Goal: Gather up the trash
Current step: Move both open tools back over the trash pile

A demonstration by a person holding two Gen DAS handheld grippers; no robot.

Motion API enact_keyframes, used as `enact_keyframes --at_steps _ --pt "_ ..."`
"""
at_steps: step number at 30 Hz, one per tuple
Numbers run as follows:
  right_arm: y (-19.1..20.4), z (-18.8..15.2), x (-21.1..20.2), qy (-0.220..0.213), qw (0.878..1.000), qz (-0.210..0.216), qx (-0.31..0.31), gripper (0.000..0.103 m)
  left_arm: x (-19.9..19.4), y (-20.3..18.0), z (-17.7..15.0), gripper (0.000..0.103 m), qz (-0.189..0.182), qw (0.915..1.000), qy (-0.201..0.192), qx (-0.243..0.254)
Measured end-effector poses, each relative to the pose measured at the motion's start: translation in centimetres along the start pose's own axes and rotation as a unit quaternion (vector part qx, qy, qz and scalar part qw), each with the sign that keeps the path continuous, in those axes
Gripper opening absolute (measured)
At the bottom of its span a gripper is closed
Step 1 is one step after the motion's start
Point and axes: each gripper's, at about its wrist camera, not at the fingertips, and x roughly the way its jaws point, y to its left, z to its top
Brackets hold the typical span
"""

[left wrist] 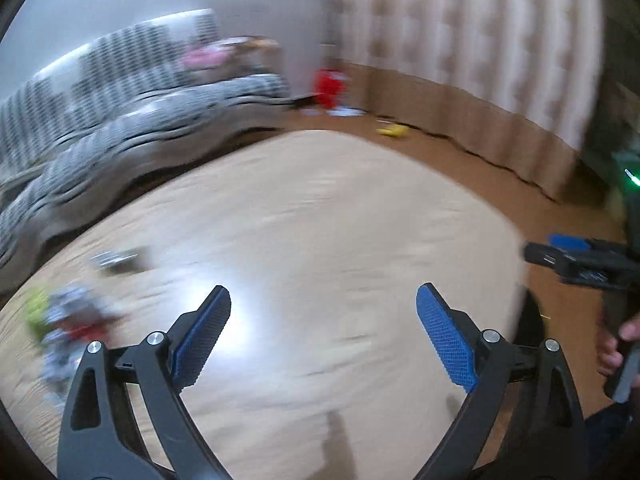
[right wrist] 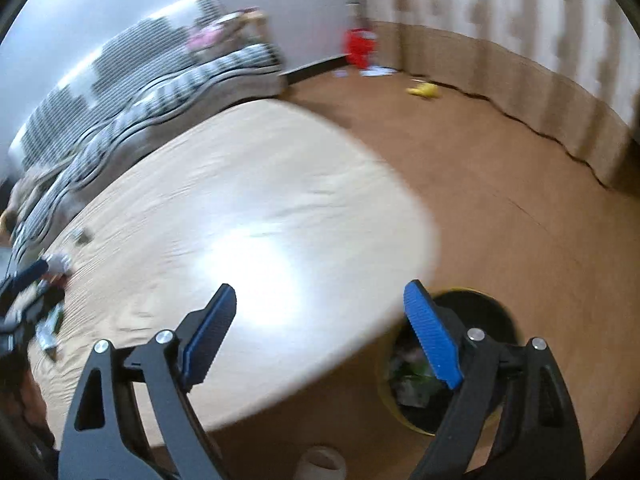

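Blurred crumpled wrappers (left wrist: 68, 328) in red, green and silver lie on the light wooden table (left wrist: 320, 200) at the left. A small silver wrapper (left wrist: 114, 258) rests a little beyond them. My left gripper (left wrist: 324, 292) hangs open over bare tabletop with nothing between its blue pads. My right gripper (right wrist: 320, 288) is open and empty above the table's right edge. Below its right finger stands a yellow-rimmed bin (right wrist: 492, 316) with a black liner and trash inside. The wrappers (right wrist: 52, 320) show at the far left of the right wrist view, beside my left gripper (right wrist: 36, 284).
A striped sofa (left wrist: 132, 120) runs along the table's far side. On the brown floor lie a red object (left wrist: 330, 86) and a yellow one (left wrist: 392, 131) near the curtain (left wrist: 480, 60). The right gripper (left wrist: 552, 250) and a hand (left wrist: 612, 344) appear at the right edge.
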Motion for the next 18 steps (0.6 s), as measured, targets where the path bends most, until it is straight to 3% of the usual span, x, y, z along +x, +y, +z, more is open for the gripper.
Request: enact_keyframes --at_steps 2,9,14,18 --pt "5.0 0.2 1.0 0.001 0.999 0.022 -0.041 0.083 -1.5 6.1 -0.9 0.091 0.055 0.9978 -0.004 -0.035" --pt "21.6 -0.5 3.8 0.019 0.981 0.103 -0.161 0.083 -5.5 20.2 -6.1 0.091 0.154 0.9788 0.013 -0.134" --pt "31.7 -2.7 5.0 0.024 0.959 0.148 -0.240 0.083 -6.0 26.9 -9.9 0.091 0.184 0.9657 0.043 -0.178" --pt "37.7 -4.5 6.5 0.032 0.941 0.159 -0.297 0.083 -5.9 29.8 -12.0 0.091 0.176 0.9632 0.052 -0.196"
